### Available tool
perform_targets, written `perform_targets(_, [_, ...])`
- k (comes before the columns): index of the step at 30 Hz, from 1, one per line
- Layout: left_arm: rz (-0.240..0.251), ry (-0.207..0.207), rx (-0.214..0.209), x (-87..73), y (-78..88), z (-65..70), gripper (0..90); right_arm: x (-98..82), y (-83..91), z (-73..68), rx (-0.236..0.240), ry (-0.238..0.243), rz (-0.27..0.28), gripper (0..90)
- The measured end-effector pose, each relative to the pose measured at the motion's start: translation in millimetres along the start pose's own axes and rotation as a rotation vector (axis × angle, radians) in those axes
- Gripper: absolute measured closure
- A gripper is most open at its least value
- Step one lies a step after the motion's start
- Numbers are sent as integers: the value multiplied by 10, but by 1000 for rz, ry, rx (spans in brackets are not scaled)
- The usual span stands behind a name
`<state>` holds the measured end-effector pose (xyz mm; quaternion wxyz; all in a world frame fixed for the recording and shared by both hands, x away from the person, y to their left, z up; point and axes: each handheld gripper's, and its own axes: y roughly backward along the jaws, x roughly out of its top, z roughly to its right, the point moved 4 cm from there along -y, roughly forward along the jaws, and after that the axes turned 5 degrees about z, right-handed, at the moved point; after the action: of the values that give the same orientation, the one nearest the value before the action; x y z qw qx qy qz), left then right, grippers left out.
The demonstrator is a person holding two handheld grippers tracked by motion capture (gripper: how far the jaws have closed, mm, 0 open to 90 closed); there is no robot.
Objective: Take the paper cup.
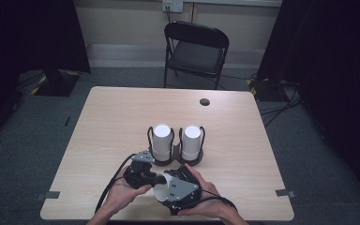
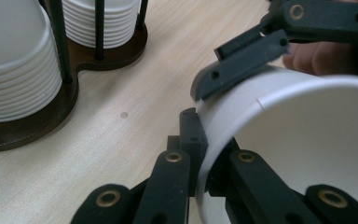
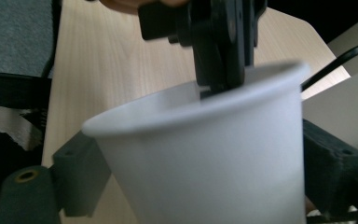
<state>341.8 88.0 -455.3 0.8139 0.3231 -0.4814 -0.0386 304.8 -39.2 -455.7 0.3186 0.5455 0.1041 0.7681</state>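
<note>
Paper cup [image 2: 307,135]: white, single, lifted off the table just in front of the cup holder (the landmark for every place below) on the person's side; its open mouth faces the left gripper.
Cup grip, rim: the left gripper [image 1: 155,178] is clamped on the cup's rim, one jaw inside the wall and one outside, the jaws squeezed tight on the thin paper.
Cup grip, body: the right gripper [image 1: 171,176] straddles the cup's body, its jaws spread wide to either side of the wall; in the right gripper view the pads sit beside the wall, but contact cannot be confirmed.
Hands: both hands meet just in front of the holder, at the near edge of the table.
Cup holder [image 1: 194,161]: dark wooden base with thin black rods, two bays, near the middle of the table [image 1: 112,122].
Left stack [image 1: 161,140]: white cups, nested, upright in the holder's left bay.
Right stack [image 1: 191,142]: the same, in the right bay.
Chair [image 1: 196,51]: folding, beyond the holder, past the far edge of the table.
Progress (judgement): one cup is out of the holder and shared between the two grippers; a handover appears to be under way. Left to do: one gripper takes the cup alone, then it is set down.
</note>
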Motion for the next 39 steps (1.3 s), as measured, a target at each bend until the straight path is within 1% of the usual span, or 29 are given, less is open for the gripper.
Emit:
perform_targets(1, [-15,-1,5,-2,-12,-2,889,1,3,-2,4,3,6,175])
perform_targets(2, [-21,7,10,-6,-27,-6,890,5,8,-4,-3,8,10,175])
perform_targets(3, [-23,7,8,-7,-28,0,890,8,15,-8,-10,13,12,176])
perform_targets(5, [-29,2,16,-9,-35,22,890,10,27,-10,-2,9,16,176])
perform_targets(6, [-41,0,13,-11,-31,20,890,13,32,-9,-3,12,19,177])
perform_targets(8, [-39,7,9,-18,-45,13,890,14,34,-26,0,22,17,192])
perform_targets(12, [-39,11,12,-13,-59,0,889,6,29,-17,-9,16,10,200])
perform_targets(14, [-36,10,13,-16,-54,5,889,5,35,-16,-6,9,12,210])
perform_targets(18, [-19,3,24,-21,-30,38,885,6,64,-11,8,-2,26,227])
perform_targets(20, [-13,0,18,-18,-25,45,883,6,81,-14,1,-14,36,232])
perform_targets(21, [-7,-3,22,-19,-31,51,882,4,89,-16,-2,-19,38,234])
perform_targets(22, [-8,-10,19,-22,-34,55,881,-1,95,-17,-5,-22,39,236])
perform_targets(24, [0,-12,30,-27,-38,56,878,-15,104,-18,-9,-26,41,238])
perform_targets(27, [20,-4,31,-33,-35,33,872,-35,107,1,-19,-49,47,242])
perform_targets(31, [56,14,15,-25,-13,11,852,-60,112,41,-32,-73,48,244])
perform_targets(33, [61,16,9,-21,2,10,845,-64,118,57,-38,-79,53,245])
perform_targets(37, [68,5,12,-34,24,10,826,-65,118,61,-36,-87,59,245])
perform_targets(38, [81,13,4,-34,27,14,815,-68,120,67,-38,-91,60,245])
perform_targets(39, [82,13,5,-35,35,9,799,-76,122,78,-42,-97,61,245])
